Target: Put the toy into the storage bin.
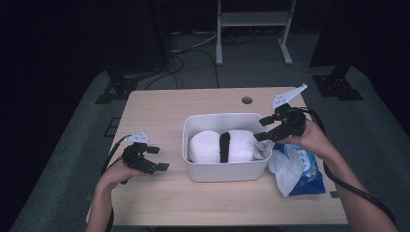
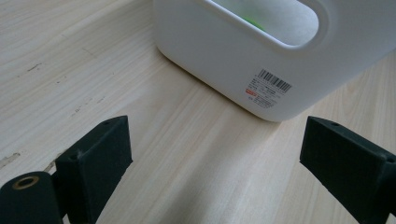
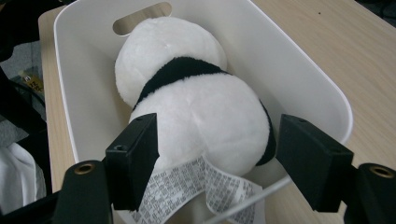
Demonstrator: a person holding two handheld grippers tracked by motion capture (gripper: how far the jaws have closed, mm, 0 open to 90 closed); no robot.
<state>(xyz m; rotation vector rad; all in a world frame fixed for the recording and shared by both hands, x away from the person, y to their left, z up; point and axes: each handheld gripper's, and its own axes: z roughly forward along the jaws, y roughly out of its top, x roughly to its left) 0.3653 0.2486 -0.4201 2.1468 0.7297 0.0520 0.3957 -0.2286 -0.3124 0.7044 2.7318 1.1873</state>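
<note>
A white plush toy [image 1: 209, 145] with a black band [image 1: 225, 146] lies on its side in a white plastic bin [image 1: 217, 117] at the middle of the wooden table. My right gripper [image 1: 263, 129] hovers at the bin's right end, open. In the right gripper view its jaws [image 3: 217, 163] stand either side of the plush toy's rounded end [image 3: 210, 116], above its printed fabric tag [image 3: 187, 186], without pressing on it. My left gripper [image 1: 157, 158] rests low over the table left of the bin, open and empty [image 2: 215, 163], facing the bin's side wall [image 2: 210, 51].
A blue and white packet [image 1: 304, 171] with white tissue spilling out lies right of the bin, under my right forearm. The bin's wall carries a barcode sticker [image 2: 268, 88]. A round hole [image 1: 247, 100] sits near the table's far edge. Bare wood lies around my left gripper.
</note>
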